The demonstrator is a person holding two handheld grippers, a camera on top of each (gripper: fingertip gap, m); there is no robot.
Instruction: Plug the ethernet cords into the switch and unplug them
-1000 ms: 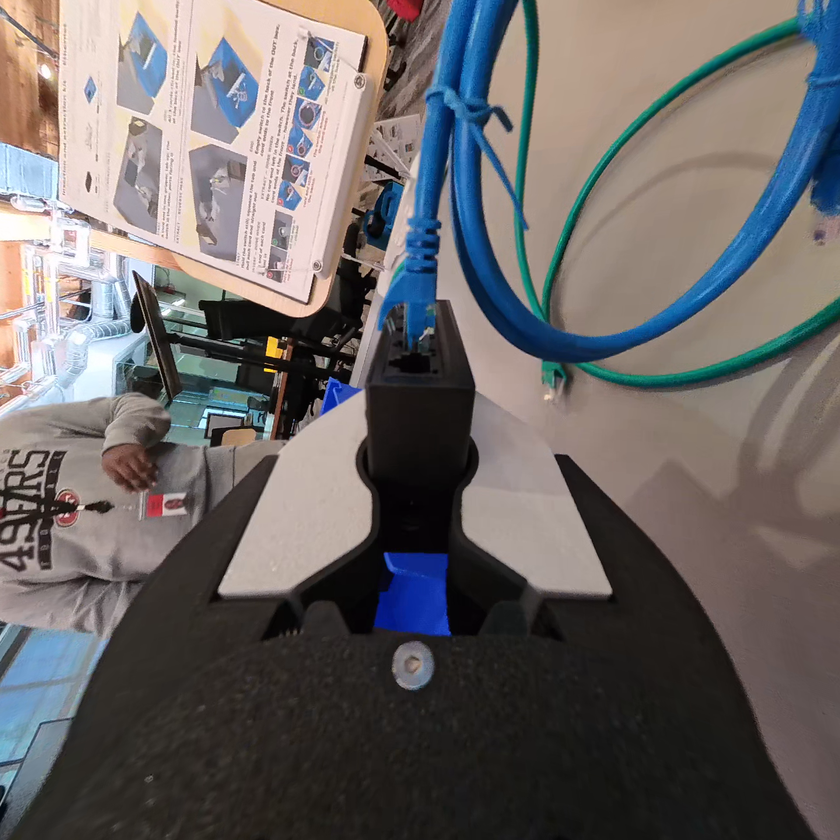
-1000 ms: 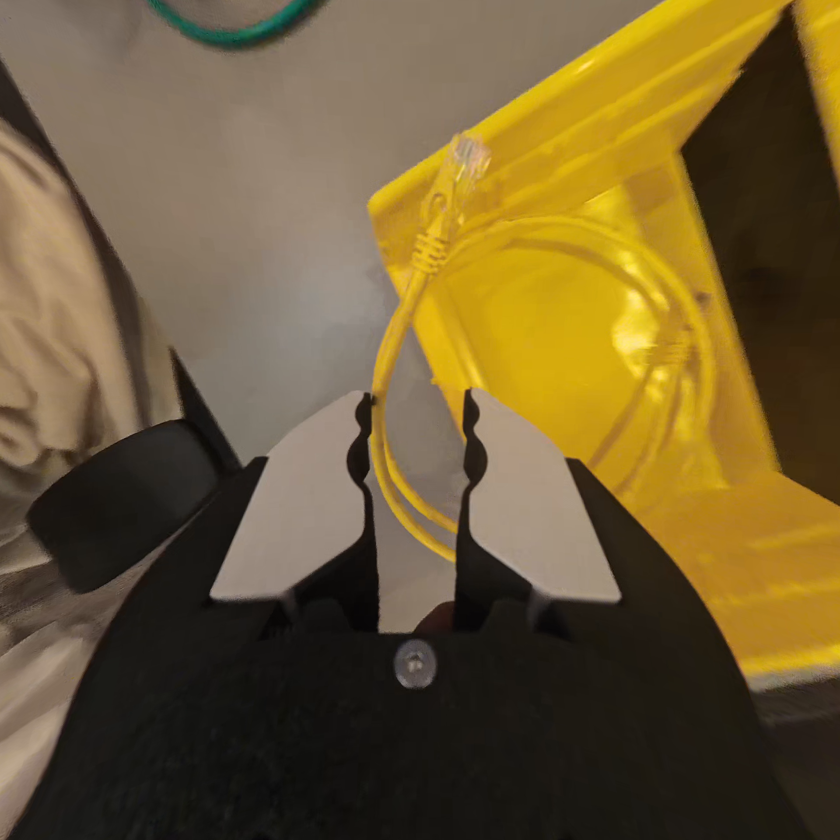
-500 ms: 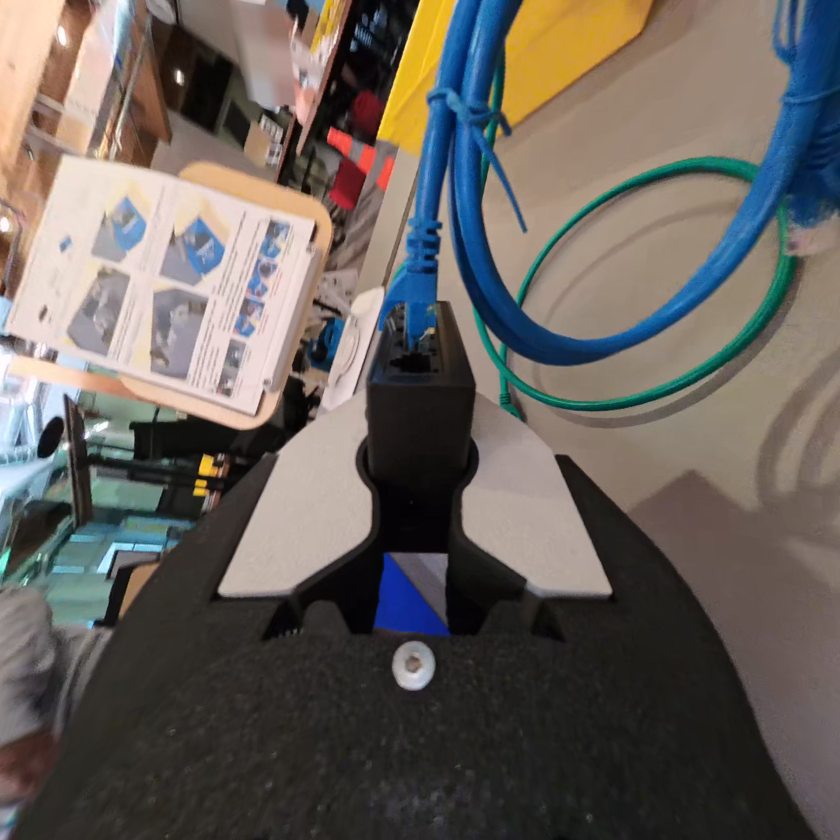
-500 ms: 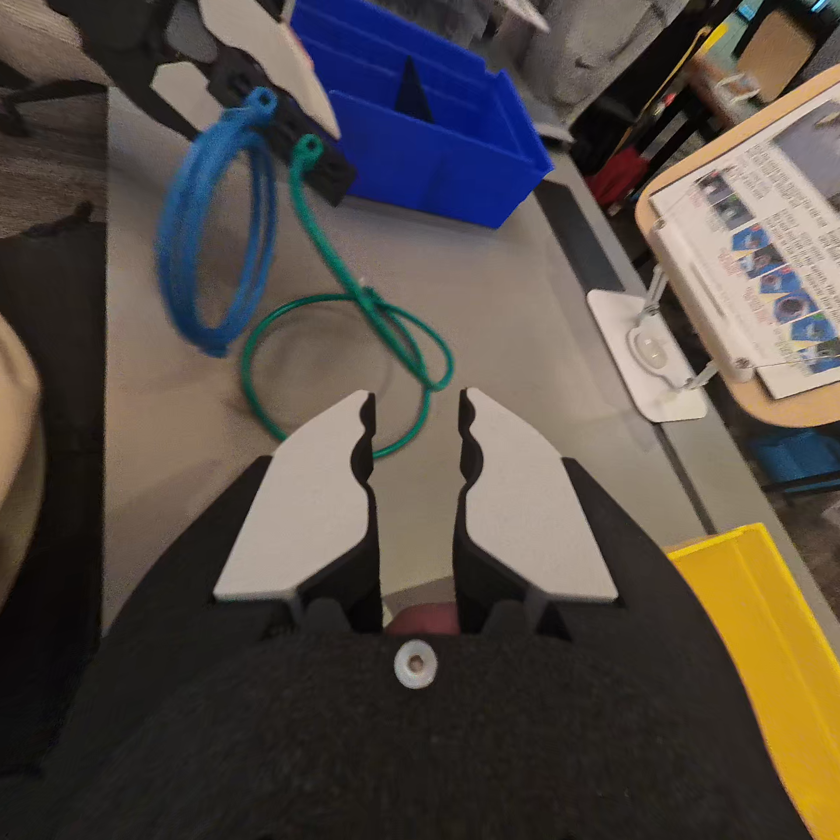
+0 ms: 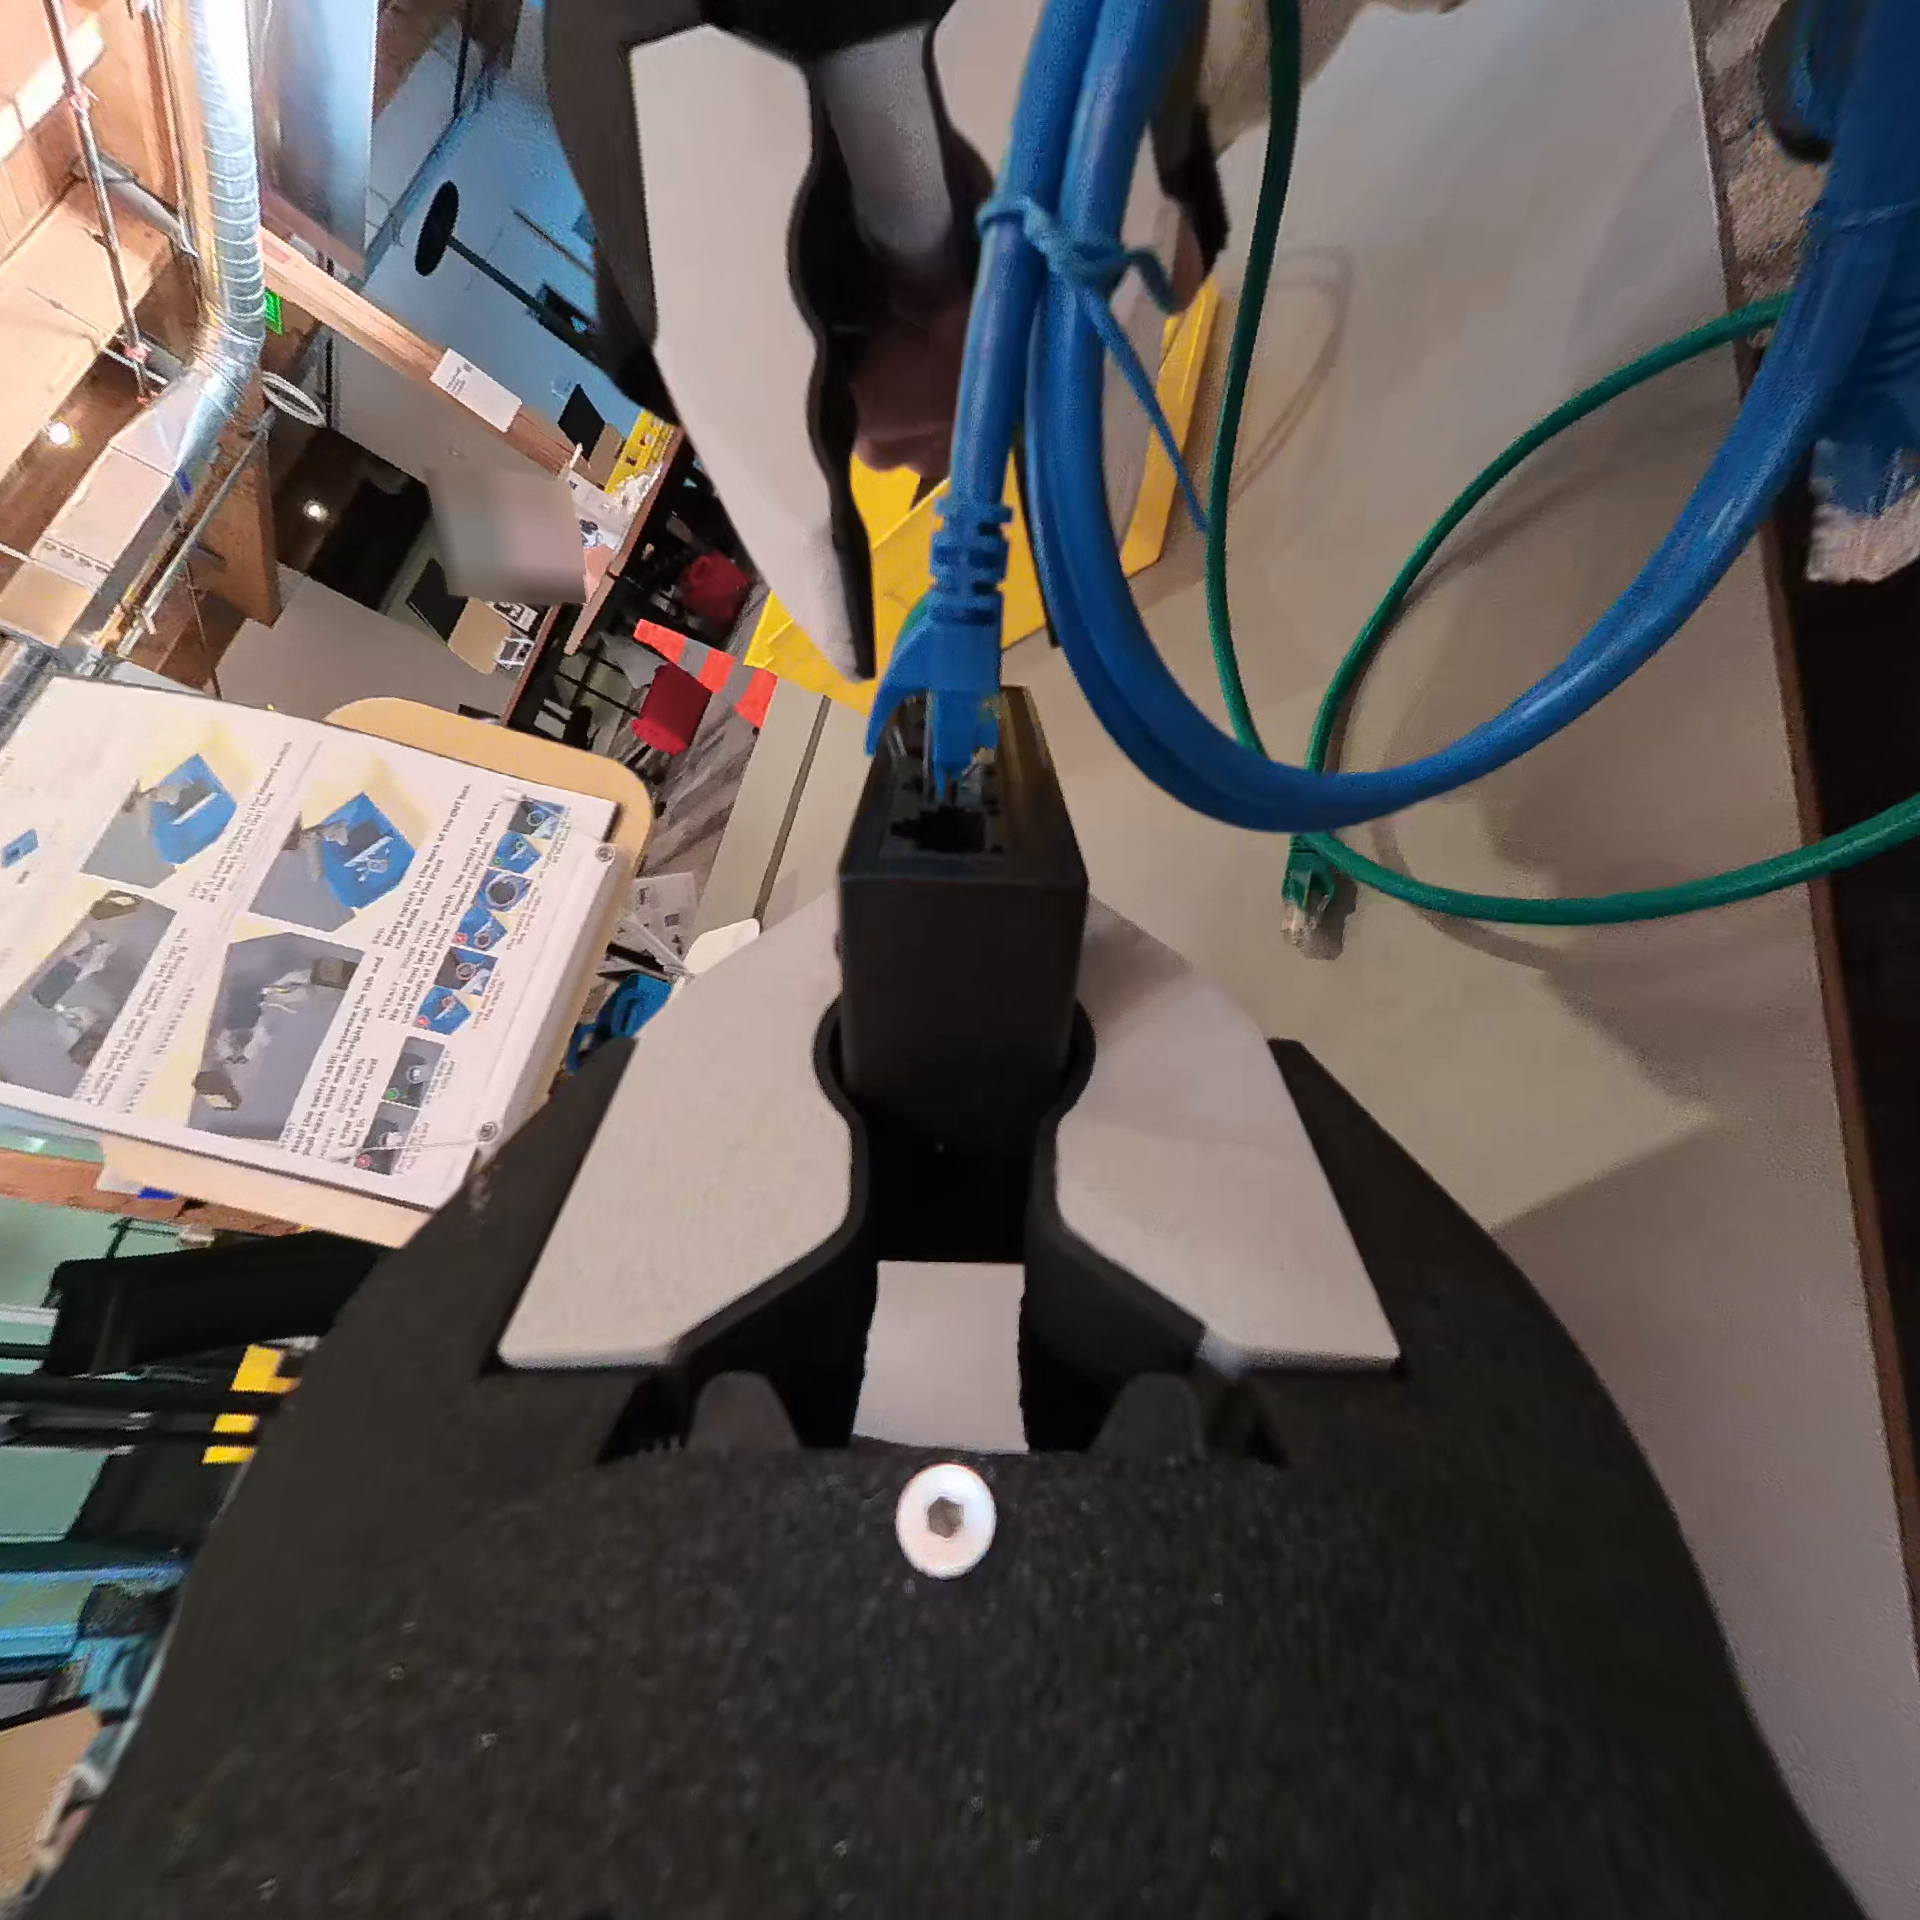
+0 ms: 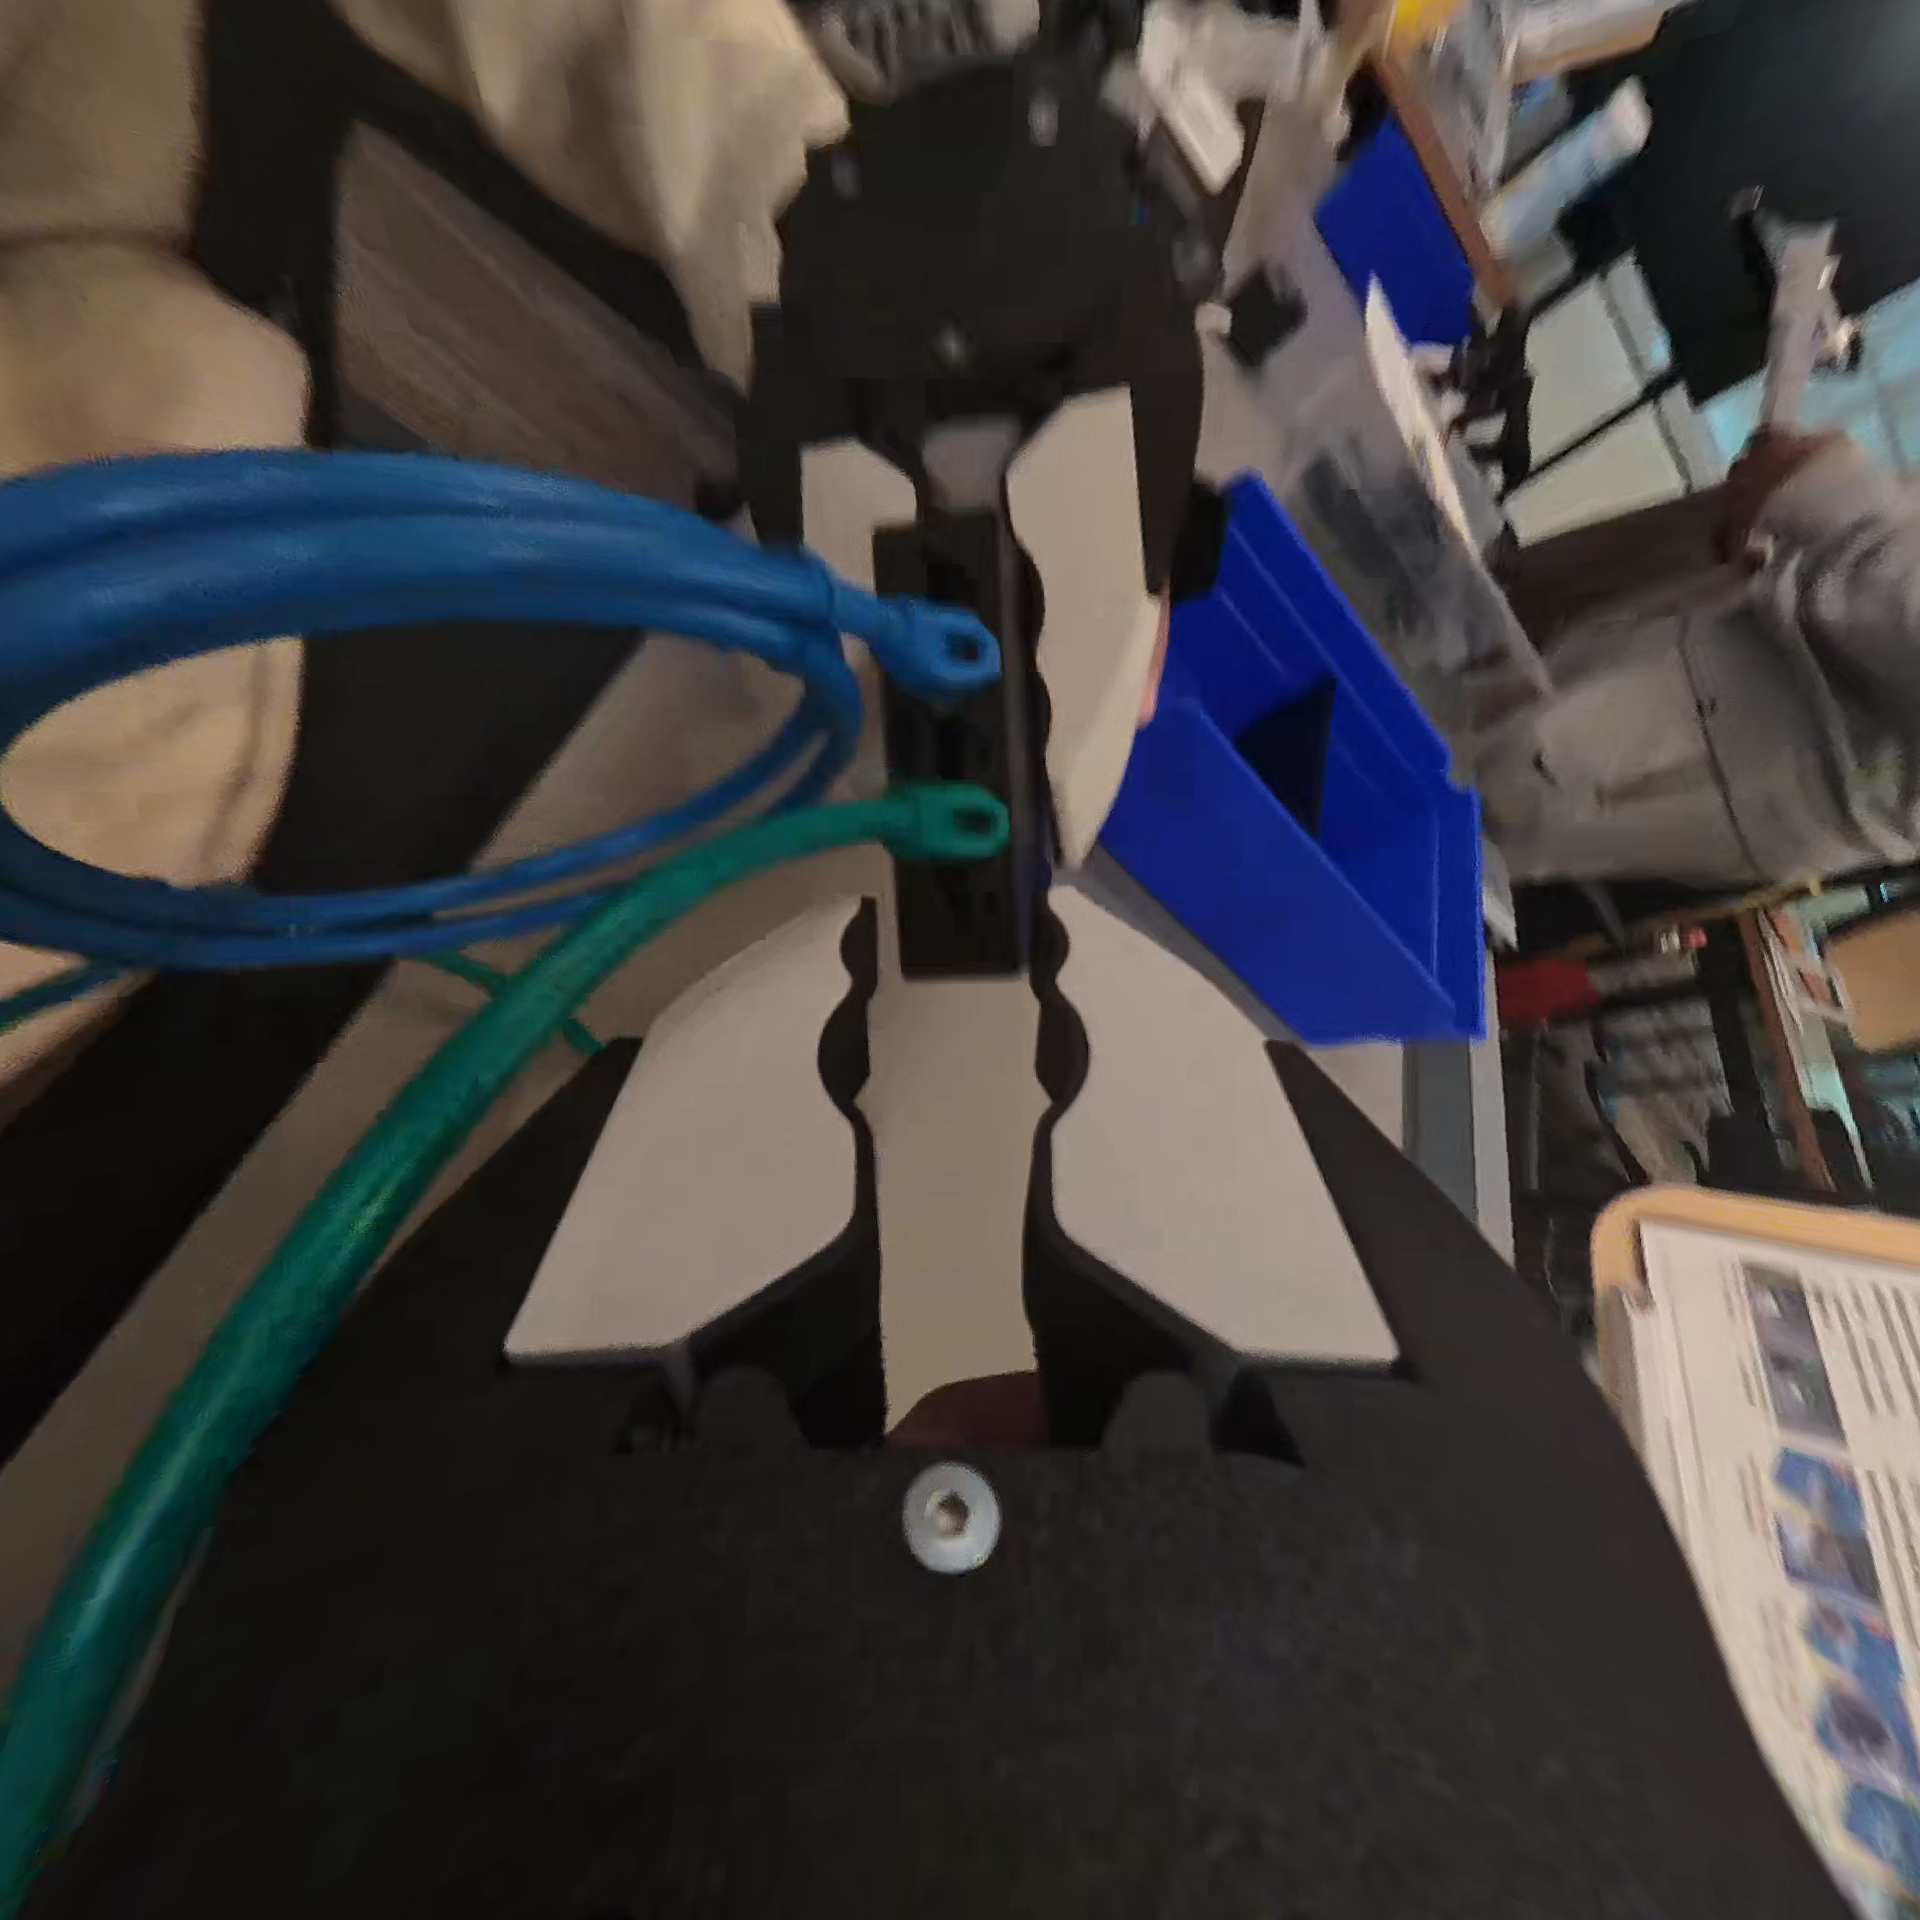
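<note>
My left gripper (image 5: 961, 997) is shut on the black switch (image 5: 961, 935) and holds it above the table. A blue cord (image 5: 961, 644) is plugged into the switch, its coil hanging to the right. A green cord's free end (image 5: 1307, 894) lies on the table. In the right wrist view the blue plug (image 6: 935, 649) and a green plug (image 6: 940, 821) both sit in the switch (image 6: 956, 758). My right gripper (image 6: 951, 935) is open and empty, with the switch's near end at its fingertips. One of its fingers (image 5: 727, 364) shows above the switch.
A blue bin (image 6: 1299, 831) stands on the grey table (image 5: 1507, 1039) beyond the switch, and a yellow bin (image 5: 935, 540) at the other end. A board with an instruction sheet (image 5: 291, 935) stands beside the table. A person's beige clothing (image 6: 135, 364) is close on the left.
My right gripper swung away from the yellow bin and its yellow cord, crossed the table and closed in on the switch. My left gripper kept hold of the switch and tilted it.
</note>
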